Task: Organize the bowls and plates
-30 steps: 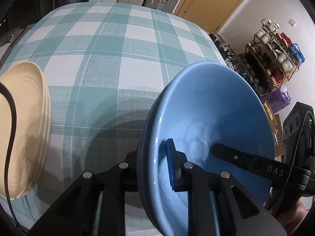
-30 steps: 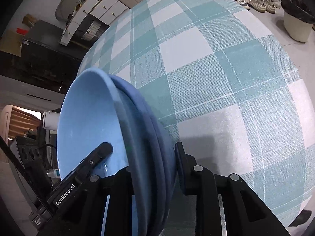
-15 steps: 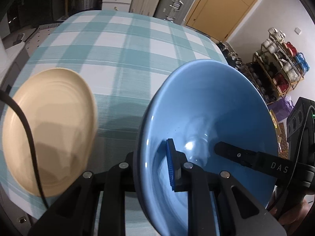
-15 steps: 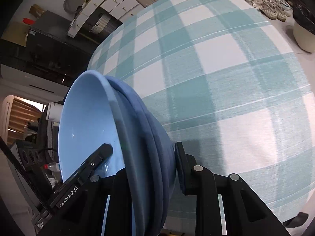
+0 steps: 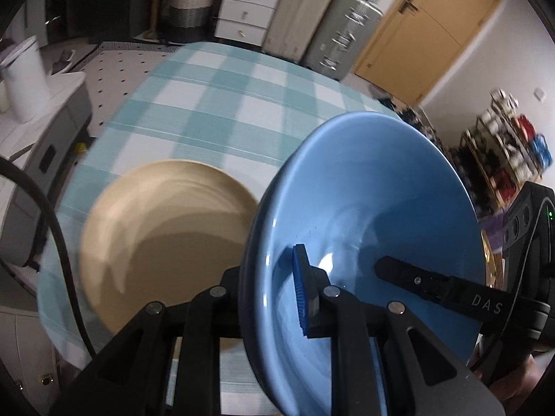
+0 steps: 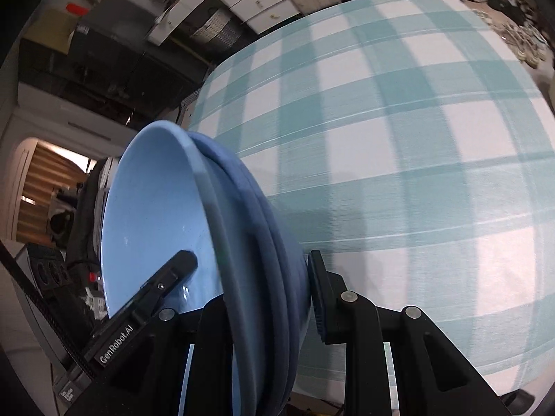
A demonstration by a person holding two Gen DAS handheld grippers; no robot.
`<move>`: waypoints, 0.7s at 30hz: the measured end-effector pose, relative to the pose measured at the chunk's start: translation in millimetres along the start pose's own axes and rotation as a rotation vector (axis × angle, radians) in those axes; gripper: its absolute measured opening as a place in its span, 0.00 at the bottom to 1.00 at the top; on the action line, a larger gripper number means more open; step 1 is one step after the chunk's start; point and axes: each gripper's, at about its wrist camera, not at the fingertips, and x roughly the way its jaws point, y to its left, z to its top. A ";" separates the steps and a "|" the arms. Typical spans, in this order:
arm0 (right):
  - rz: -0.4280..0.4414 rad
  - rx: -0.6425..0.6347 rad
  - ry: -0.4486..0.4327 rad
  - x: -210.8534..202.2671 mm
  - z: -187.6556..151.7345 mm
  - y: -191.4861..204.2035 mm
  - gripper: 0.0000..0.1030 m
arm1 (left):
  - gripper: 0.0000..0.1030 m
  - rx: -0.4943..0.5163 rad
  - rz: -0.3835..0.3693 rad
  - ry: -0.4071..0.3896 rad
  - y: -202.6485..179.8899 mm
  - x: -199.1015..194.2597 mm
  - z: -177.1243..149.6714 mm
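Observation:
A stack of blue bowls (image 5: 381, 208) hangs tilted above the teal checked tablecloth (image 5: 225, 104), held from both sides. My left gripper (image 5: 267, 263) is shut on the stack's left rim, its blue pad inside the top bowl. The right gripper's black finger (image 5: 416, 280) reaches in from the right. In the right wrist view the nested bowls (image 6: 149, 225) show edge-on, and my right gripper (image 6: 267, 277) is shut on their rim, one pad against the outer wall. The left gripper's finger (image 6: 166, 277) lies inside. A beige plate (image 5: 166, 235) rests on the cloth left of the bowls.
The tablecloth (image 6: 416, 138) stretches away to the right. Around the table are a white bucket (image 5: 24, 79) on a grey unit, white drawers (image 5: 242, 10), a grey suitcase (image 5: 343, 38), a yellow door (image 5: 423, 34), a cluttered rack (image 5: 513, 145) and shoes (image 6: 520, 41) on the floor.
Both grippers have risen with the bowl stack and drawn back from the table. The beige plate has slid from the left edge of the left wrist view towards its middle.

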 end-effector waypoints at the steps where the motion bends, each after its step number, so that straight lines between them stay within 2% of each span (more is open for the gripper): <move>1: 0.006 -0.011 0.002 4.3 1.1 9.6 0.21 | 0.17 -0.006 0.010 -0.004 8.0 -3.7 1.7; 6: 0.029 -0.041 0.030 27.5 2.3 44.4 0.21 | 0.17 -0.037 0.048 -0.016 43.6 -14.5 5.0; 9: 0.026 -0.073 0.056 54.9 1.8 71.1 0.21 | 0.17 -0.059 0.061 -0.016 65.7 -14.1 5.5; 17: -0.001 -0.108 0.097 89.2 -4.1 92.0 0.21 | 0.17 -0.126 0.053 0.010 107.3 -0.2 0.2; 21: -0.018 -0.152 0.093 96.7 -4.6 98.8 0.21 | 0.22 -0.138 0.073 0.013 113.8 6.9 -3.6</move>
